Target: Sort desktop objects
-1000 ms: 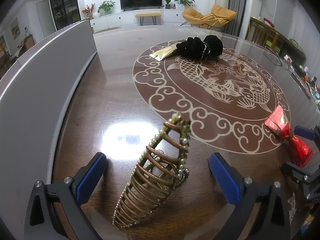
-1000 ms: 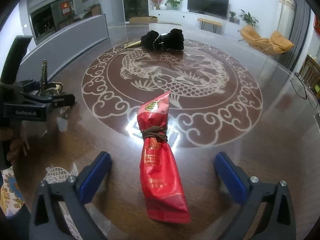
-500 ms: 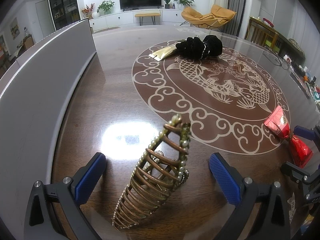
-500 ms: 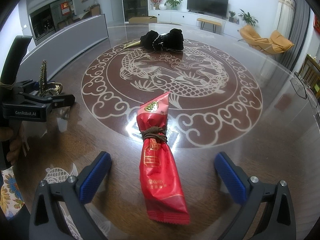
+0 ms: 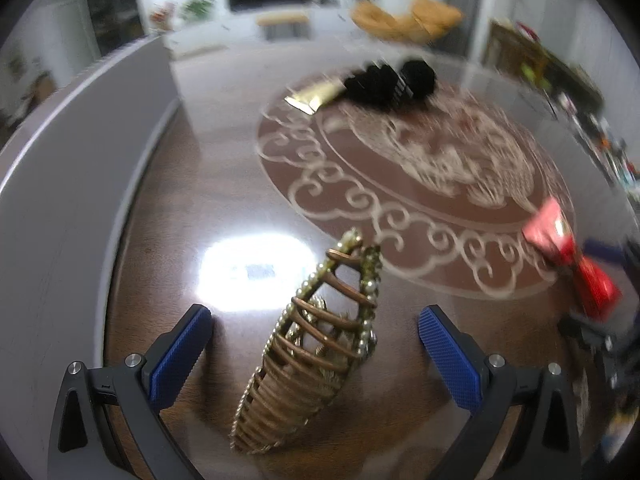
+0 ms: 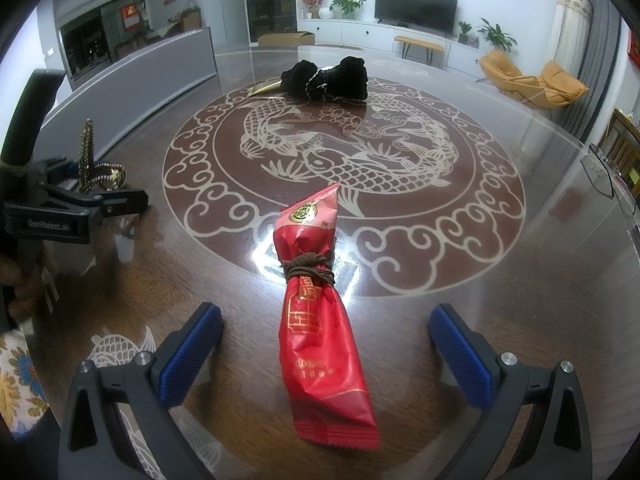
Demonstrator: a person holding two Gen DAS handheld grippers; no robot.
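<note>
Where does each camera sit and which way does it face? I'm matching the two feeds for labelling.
Left wrist: on the left gripper, looking along its open jaws at the gold hair claw, which lies between them on the table.
Right wrist: on the right gripper, jaws open around the red packet; the left gripper shows at left.
Shared: claw, packet, black scrunchie.
</note>
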